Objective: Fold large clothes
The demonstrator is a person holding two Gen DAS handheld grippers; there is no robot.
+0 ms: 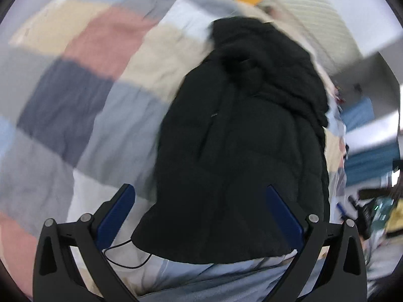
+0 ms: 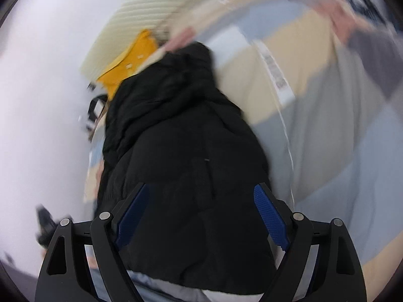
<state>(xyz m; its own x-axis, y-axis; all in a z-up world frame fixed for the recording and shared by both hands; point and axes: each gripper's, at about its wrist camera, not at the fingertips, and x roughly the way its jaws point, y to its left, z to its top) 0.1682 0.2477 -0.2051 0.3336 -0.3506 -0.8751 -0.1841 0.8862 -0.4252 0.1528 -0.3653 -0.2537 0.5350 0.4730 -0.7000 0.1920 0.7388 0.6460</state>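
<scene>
Black puffer jacket [image 1: 241,151] lying on patchwork quilt [image 1: 83,80], hood toward 12 o'clock. Left gripper [image 1: 199,191] and right gripper [image 2: 201,191] both spread wide, empty.

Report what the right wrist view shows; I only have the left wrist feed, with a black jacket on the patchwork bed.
Observer: The right gripper is open, its blue pads either side of the black jacket, not clamped on it.
Operator: Tell me what lies right of the jacket there.
Observer: A white strip with a printed label crosses the quilt.
Operator: State what is at the jacket's far end.
Observer: A yellow item against a ribbed cream surface; blur hides more.
</scene>
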